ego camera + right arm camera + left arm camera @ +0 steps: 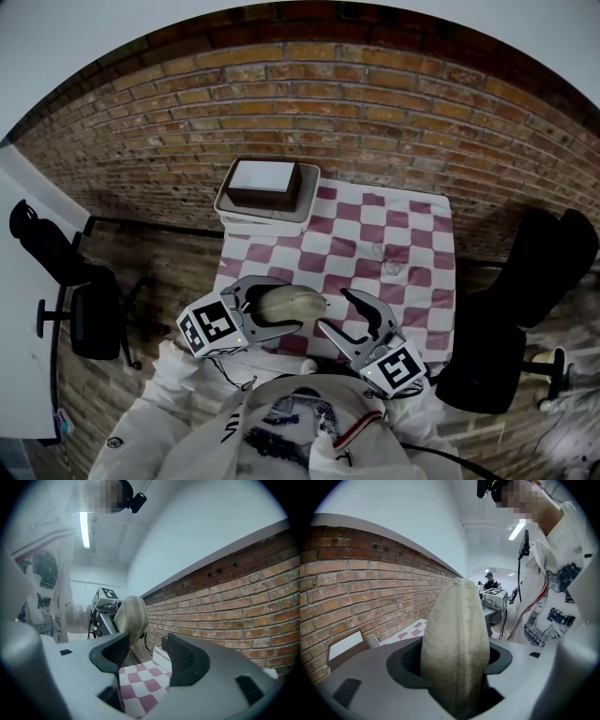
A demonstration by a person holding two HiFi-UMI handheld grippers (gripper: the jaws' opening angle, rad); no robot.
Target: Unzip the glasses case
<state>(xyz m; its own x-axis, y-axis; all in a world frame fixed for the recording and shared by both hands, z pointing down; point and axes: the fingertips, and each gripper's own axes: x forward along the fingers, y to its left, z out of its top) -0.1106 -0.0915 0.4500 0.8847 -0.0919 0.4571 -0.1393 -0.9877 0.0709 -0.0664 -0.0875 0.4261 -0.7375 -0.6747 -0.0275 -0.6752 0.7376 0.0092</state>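
Observation:
A beige, rounded glasses case [291,303] is held above the near edge of the checkered table, my left gripper [265,306] shut on it. In the left gripper view the case [457,648] stands upright between the two dark pads and fills the middle. My right gripper [349,313] hovers just right of the case, its jaws open with nothing between them. In the right gripper view the case [130,616] shows beyond the left fingertip [112,654], apart from both pads.
A white tray with a brown-rimmed white box [265,186] stands at the far left of the red-and-white checkered cloth [403,248]. A brick wall runs behind. Black office chairs [89,300] stand at left and right [525,300].

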